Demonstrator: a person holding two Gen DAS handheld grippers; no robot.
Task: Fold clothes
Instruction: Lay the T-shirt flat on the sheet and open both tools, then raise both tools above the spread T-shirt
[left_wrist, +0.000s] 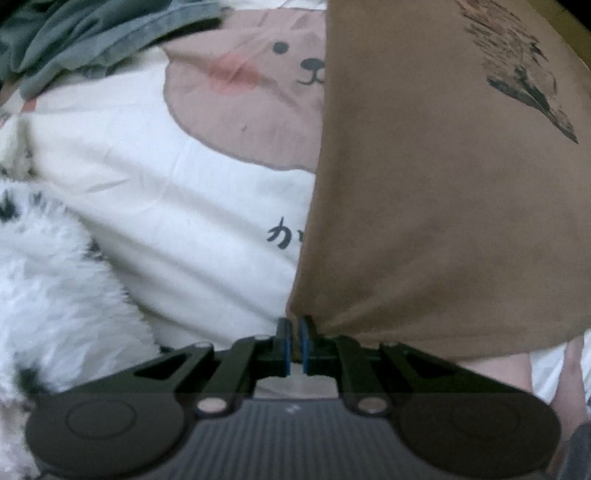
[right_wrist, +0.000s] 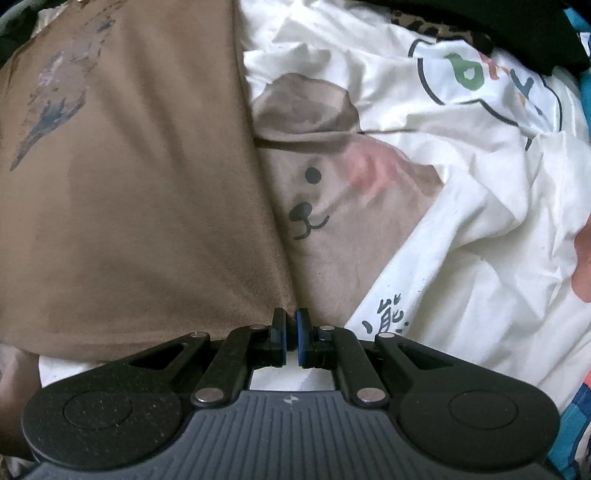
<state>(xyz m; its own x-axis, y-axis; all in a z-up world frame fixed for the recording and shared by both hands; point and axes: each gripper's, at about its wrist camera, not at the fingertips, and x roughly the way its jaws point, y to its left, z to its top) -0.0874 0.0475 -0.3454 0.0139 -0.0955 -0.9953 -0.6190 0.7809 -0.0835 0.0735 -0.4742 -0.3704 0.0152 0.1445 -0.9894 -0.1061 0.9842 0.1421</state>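
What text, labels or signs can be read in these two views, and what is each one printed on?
"か": dark character, its right side hidden behind the brown shirt, on the white bear-print bedding.
"熊": dark character on the same bedding, right wrist view, partly hidden by the right gripper.
Colourful letters inside a dark outline on the bedding: too creased to read.
Shirt's worn dark graphic: no legible words.
Left gripper: no lettering.
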